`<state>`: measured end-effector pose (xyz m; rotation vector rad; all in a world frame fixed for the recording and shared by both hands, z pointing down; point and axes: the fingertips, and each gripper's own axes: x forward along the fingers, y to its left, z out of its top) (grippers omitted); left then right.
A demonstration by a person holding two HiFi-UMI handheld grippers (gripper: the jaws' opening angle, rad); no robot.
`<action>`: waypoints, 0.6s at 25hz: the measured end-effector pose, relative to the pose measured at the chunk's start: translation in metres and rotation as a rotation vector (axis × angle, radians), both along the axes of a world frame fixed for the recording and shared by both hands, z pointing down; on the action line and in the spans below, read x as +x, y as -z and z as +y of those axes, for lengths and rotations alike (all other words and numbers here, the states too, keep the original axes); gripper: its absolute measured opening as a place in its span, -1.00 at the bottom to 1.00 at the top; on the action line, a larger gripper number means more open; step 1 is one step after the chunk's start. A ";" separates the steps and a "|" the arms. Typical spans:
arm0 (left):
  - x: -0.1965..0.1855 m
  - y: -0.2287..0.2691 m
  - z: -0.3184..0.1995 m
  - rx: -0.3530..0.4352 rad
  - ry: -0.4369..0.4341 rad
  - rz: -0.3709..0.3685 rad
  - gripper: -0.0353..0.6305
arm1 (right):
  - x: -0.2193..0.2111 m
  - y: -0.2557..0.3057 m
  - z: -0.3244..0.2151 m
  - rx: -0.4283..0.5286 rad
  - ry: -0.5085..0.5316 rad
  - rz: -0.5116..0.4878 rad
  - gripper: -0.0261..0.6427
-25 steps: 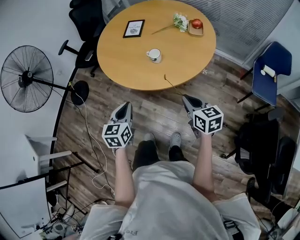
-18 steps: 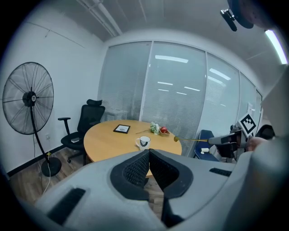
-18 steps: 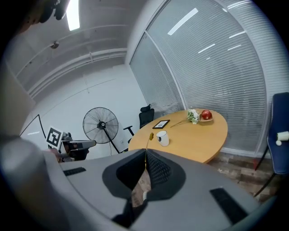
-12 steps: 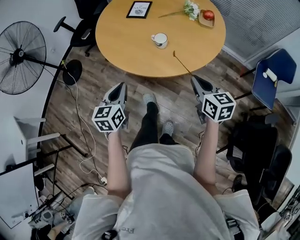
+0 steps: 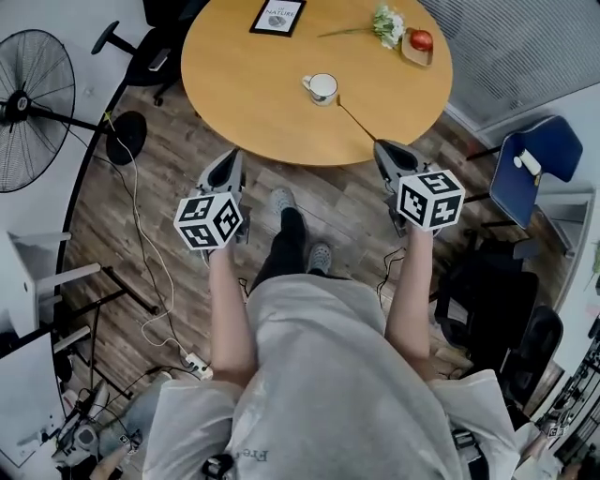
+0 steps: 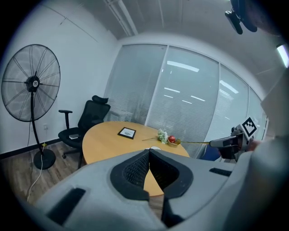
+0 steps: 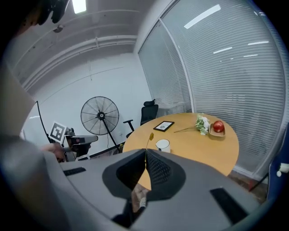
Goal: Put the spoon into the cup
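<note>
A white cup (image 5: 322,88) stands on the round wooden table (image 5: 244,84), also seen in the right gripper view as the cup (image 7: 162,145). My right gripper (image 5: 382,150) is shut on the handle of a thin gold spoon (image 5: 356,120); its bowl end points toward the cup and hangs just right of it. In the right gripper view the spoon (image 7: 148,145) rises from the closed jaws, its bowl left of the cup. My left gripper (image 5: 230,161) is shut and holds nothing, at the table's near edge, left of the cup.
On the table's far side lie a framed picture (image 5: 277,16), a flower stem (image 5: 380,23) and a red apple on a small dish (image 5: 420,41). A standing fan (image 5: 23,89) is at left, a black chair (image 5: 155,28) behind the table, a blue chair (image 5: 525,173) at right.
The person has stepped closer to the table. Both grippers now reach its near edge, and the spoon's tip has come over the tabletop beside the cup.
</note>
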<state>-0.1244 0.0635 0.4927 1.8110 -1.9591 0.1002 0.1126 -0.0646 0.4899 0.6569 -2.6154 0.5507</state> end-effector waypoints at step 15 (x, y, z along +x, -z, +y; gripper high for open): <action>-0.069 0.009 -0.133 0.017 -0.119 -0.033 -0.87 | -0.089 -0.015 -0.093 -0.097 0.084 0.152 -0.92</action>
